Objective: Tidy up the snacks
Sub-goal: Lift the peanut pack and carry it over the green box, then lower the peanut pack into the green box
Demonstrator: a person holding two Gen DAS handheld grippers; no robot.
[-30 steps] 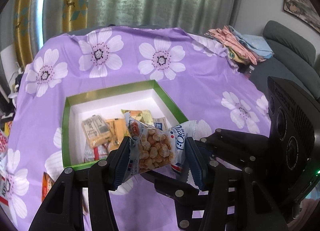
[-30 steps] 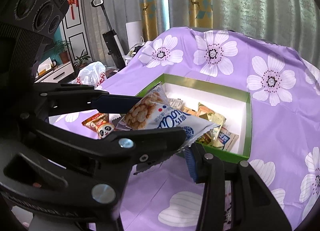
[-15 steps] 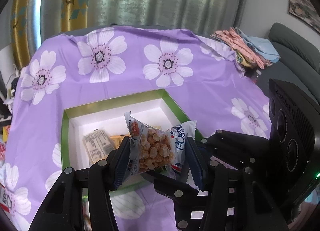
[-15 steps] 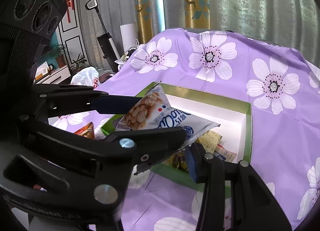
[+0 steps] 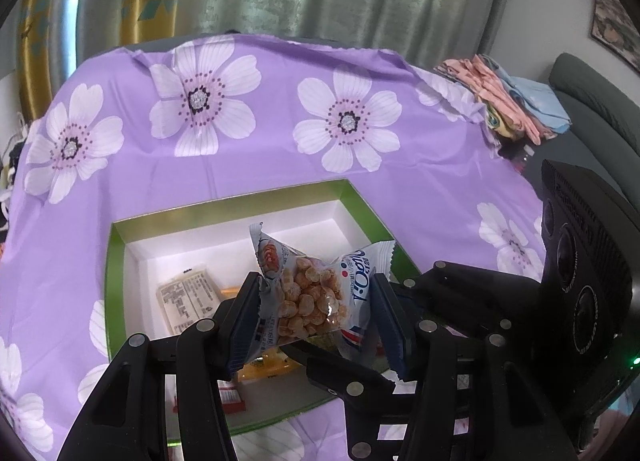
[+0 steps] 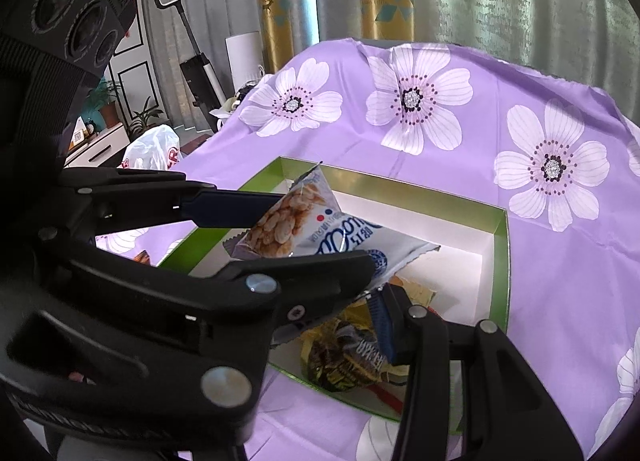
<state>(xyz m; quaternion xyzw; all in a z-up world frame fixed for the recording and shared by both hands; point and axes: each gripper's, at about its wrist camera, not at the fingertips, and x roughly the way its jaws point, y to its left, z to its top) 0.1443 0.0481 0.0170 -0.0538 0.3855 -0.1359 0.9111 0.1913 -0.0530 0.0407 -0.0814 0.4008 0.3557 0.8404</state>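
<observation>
A clear-and-white snack bag (image 5: 316, 297) of puffed golden pieces is pinched between the blue pads of my left gripper (image 5: 316, 303), which is shut on it. My right gripper (image 6: 372, 289) comes in from the right and is shut on the same snack bag (image 6: 320, 229) at its white printed end. The bag hangs above a white box with a green rim (image 5: 232, 205), also seen in the right wrist view as the box (image 6: 400, 181). Inside lie a beige packet (image 5: 188, 297) and a dark yellow-brown wrapper (image 6: 344, 357). My fingers hide the box's near part.
A purple flowered cloth (image 5: 280, 165) covers the table. Folded clothes (image 5: 516, 101) lie at its far right corner, beside a grey sofa (image 5: 592, 101). A loose snack (image 6: 142, 257) lies on the cloth left of the box. An upright vacuum (image 6: 192, 61) and a white plastic bag (image 6: 152, 149) stand beyond.
Both grippers have moved forward and slightly down together with the bag. The box has slid toward the bottom of both views, and the bag now hangs over its inside.
</observation>
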